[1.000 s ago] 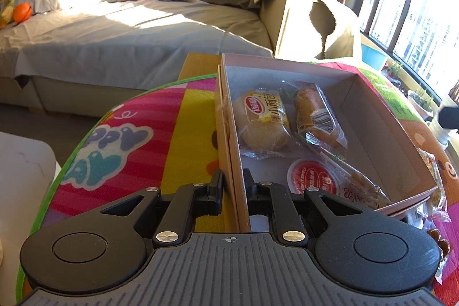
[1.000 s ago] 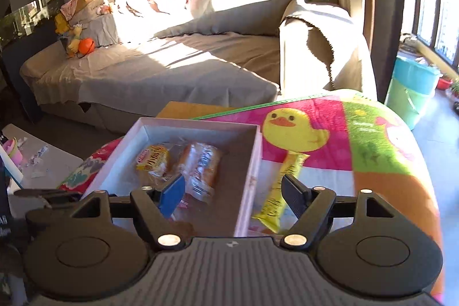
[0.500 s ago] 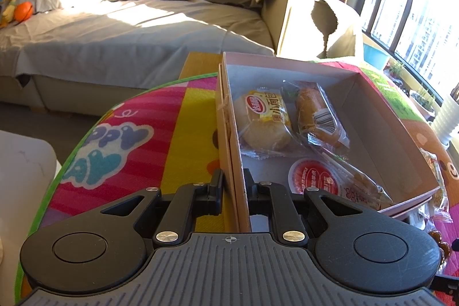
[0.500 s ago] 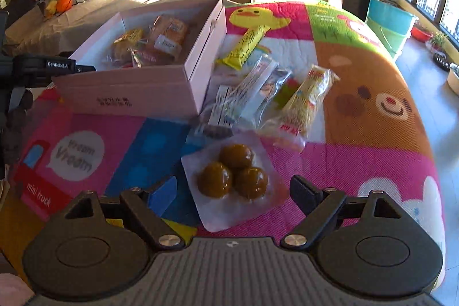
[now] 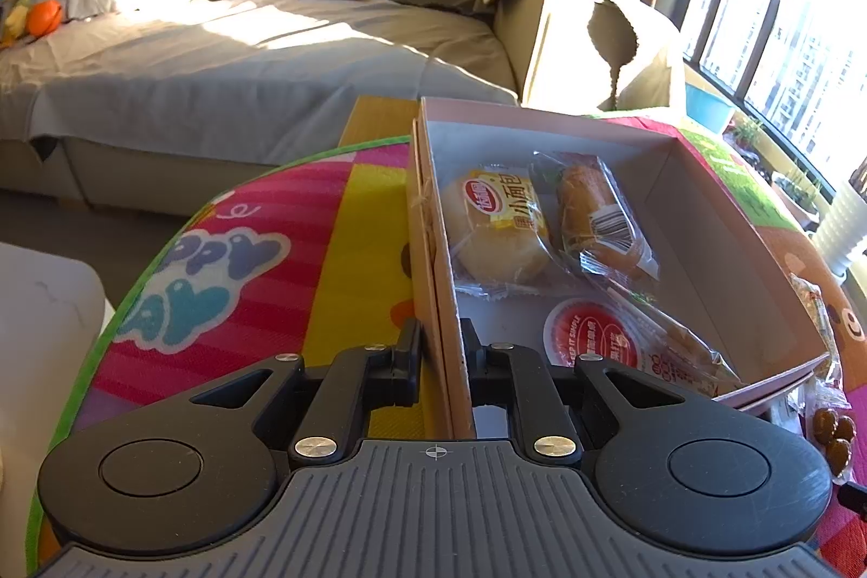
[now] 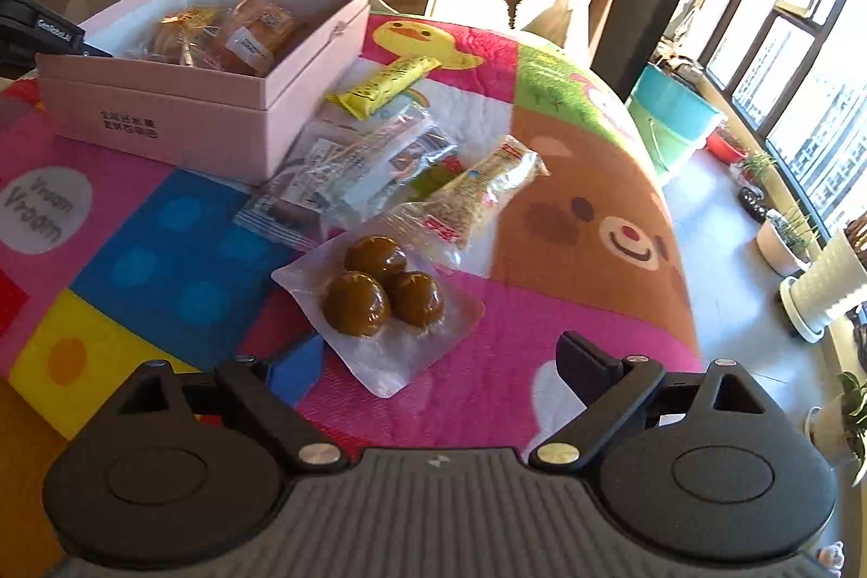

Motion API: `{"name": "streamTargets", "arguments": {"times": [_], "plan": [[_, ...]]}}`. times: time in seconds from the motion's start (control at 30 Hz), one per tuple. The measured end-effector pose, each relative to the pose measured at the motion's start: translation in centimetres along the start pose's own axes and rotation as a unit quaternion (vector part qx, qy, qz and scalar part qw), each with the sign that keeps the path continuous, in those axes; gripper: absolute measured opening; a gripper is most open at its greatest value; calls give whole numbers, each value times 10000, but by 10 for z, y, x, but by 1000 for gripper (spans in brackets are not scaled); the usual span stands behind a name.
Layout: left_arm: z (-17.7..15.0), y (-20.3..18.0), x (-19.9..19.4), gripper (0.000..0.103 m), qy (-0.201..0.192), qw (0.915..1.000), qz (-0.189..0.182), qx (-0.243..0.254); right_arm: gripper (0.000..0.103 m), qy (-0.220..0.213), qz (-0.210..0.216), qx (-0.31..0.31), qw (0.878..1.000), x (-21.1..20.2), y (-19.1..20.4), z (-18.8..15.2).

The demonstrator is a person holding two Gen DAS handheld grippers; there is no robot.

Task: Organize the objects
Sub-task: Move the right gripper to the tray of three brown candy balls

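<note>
Pink cardboard box (image 5: 699,220) pinched by its near wall — snacks inside, more beside it.
On the bright play mat (image 6: 542,101) covering the counter, the left gripper (image 5: 440,353) has its jaws clenched on the box's side wall; a wrapped bun (image 5: 496,231), a second wrapped pastry (image 5: 599,220) and a red-labelled packet (image 5: 596,339) lie inside. The right gripper (image 6: 433,364) hangs with jaws spread wide, grasping nothing, just above a clear pouch of three brown balls (image 6: 379,291) — near a yellow stick packet (image 6: 387,82) and a noodle-like packet (image 6: 477,193).
</note>
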State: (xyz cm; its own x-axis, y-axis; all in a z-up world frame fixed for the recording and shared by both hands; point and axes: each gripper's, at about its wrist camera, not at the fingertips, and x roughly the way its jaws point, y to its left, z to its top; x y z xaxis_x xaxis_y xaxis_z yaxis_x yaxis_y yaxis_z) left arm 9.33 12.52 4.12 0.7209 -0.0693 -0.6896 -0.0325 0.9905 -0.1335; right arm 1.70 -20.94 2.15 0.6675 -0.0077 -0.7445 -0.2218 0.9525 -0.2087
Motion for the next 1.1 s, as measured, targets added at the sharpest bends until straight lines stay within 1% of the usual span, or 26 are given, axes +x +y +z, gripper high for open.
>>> {"name": "streamTargets", "arguments": {"times": [0.03,0.07,0.1,0.2,0.27,0.43,0.5,0.57,0.6,0.67,0.77,0.87,0.97,1.03,1.1], "plan": [[0,0,0,15,-2,10000,4,1,95,6,168,233,9996,-2,-7,1],[0,0,0,15,-2,10000,6,-1,101,1,345,489,9982,-3,-13,2],[0,0,0,15,-2,10000,9,-2,103,-11,546,789,9954,-3,-19,3],[0,0,0,15,-2,10000,11,-3,103,45,943,1363,9862,4,-22,7],[0,0,0,15,1,10000,14,3,103,80,983,1481,9840,14,-16,11],[-1,0,-1,15,5,10000,16,16,103,48,867,1099,9901,40,4,20],[-2,0,-1,16,5,10000,6,20,103,-44,753,753,9943,41,12,21],[-2,0,-1,16,1,10000,-4,9,102,-84,864,625,9943,38,14,19],[-2,0,-1,16,1,10000,2,11,97,-108,906,590,9941,35,14,18],[-2,0,-1,16,-1,10000,14,11,81,-147,903,470,9947,28,17,16],[-3,-1,-2,16,-6,10000,12,8,75,-100,1054,449,9934,17,19,14],[-3,-1,-2,16,-9,10000,-6,-3,71,-40,1155,400,9925,6,24,11],[-3,-1,-2,16,-17,10000,-14,-1,71,46,1331,314,9906,-12,29,9],[-3,-1,-2,16,-22,10000,-21,-5,70,3,1380,172,9903,-27,33,11],[-3,-1,-2,16,-26,10000,-22,-8,70,-168,1444,66,9894,-47,35,20]]}}
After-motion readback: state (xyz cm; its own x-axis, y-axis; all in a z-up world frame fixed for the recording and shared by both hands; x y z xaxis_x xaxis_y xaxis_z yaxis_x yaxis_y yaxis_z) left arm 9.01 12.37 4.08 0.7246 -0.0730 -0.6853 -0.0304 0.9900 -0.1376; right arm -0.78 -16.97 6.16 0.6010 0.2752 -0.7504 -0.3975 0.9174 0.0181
